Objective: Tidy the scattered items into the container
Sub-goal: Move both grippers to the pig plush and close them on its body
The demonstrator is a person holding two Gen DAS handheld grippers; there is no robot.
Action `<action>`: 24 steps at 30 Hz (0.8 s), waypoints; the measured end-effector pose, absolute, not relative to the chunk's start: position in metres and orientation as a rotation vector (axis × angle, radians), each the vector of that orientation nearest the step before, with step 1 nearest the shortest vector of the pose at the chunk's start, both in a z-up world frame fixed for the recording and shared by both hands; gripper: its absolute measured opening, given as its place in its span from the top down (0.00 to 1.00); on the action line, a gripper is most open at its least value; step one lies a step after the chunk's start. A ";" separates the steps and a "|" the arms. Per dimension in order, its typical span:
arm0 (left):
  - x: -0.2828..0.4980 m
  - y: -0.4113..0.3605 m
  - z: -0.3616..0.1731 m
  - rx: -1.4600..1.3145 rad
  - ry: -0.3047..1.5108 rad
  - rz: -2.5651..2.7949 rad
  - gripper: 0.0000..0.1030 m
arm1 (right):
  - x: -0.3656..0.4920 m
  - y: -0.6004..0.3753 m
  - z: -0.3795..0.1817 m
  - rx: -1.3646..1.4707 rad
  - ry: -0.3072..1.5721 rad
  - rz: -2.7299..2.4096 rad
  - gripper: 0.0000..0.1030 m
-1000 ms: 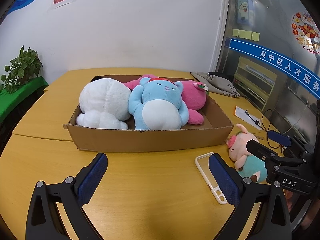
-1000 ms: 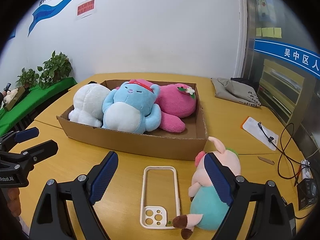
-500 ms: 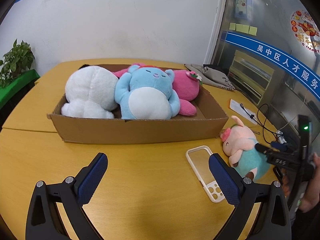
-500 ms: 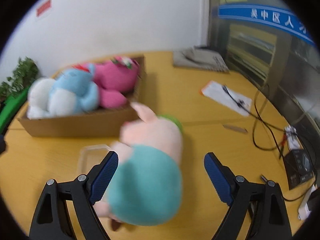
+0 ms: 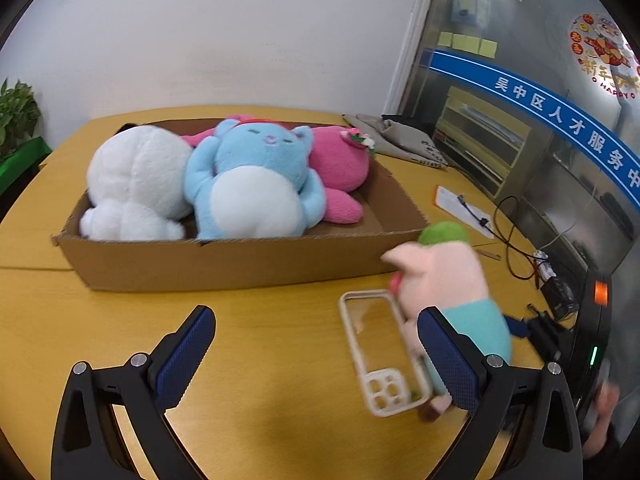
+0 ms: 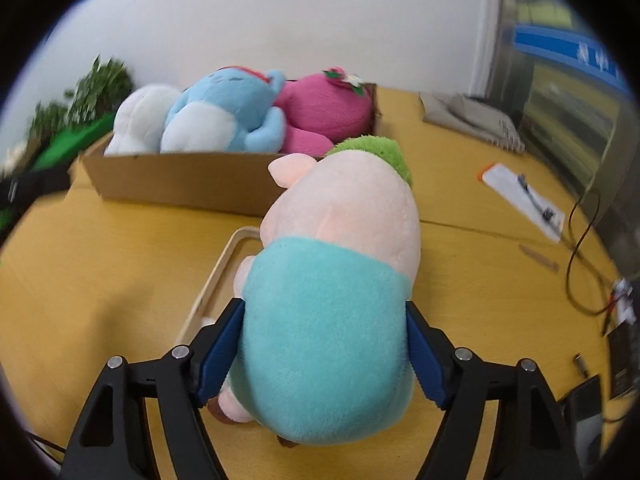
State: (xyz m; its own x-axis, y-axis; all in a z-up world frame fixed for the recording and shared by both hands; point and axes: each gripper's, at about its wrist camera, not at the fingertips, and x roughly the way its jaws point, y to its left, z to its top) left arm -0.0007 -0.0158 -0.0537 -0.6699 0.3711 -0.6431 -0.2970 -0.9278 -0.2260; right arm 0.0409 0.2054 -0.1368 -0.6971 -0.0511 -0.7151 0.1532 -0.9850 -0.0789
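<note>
A pink pig plush (image 6: 336, 280) in a teal shirt with a green cap sits between the pads of my right gripper (image 6: 320, 352), which is closed on its body. It also shows in the left wrist view (image 5: 452, 284), next to a clear phone case (image 5: 384, 352) on the table. The cardboard box (image 5: 224, 264) holds a white plush (image 5: 136, 180), a blue plush (image 5: 256, 184) and a pink plush (image 5: 340, 164). My left gripper (image 5: 316, 356) is open and empty over the table in front of the box.
A paper sheet with a cable (image 5: 460, 204) and black wires (image 5: 520, 256) lie at the right. A grey cloth bag (image 5: 400, 140) lies behind the box. A potted plant (image 5: 16, 116) stands at the far left. Small devices (image 6: 588, 440) sit at the table's right edge.
My right gripper moved in around the pig plush and closed on it. The left gripper drifted slightly; the box now looks closer.
</note>
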 end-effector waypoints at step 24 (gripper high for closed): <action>-0.077 0.075 -0.090 -1.176 -0.012 2.148 0.59 | 0.052 0.225 -0.135 1.088 -0.052 -2.569 0.19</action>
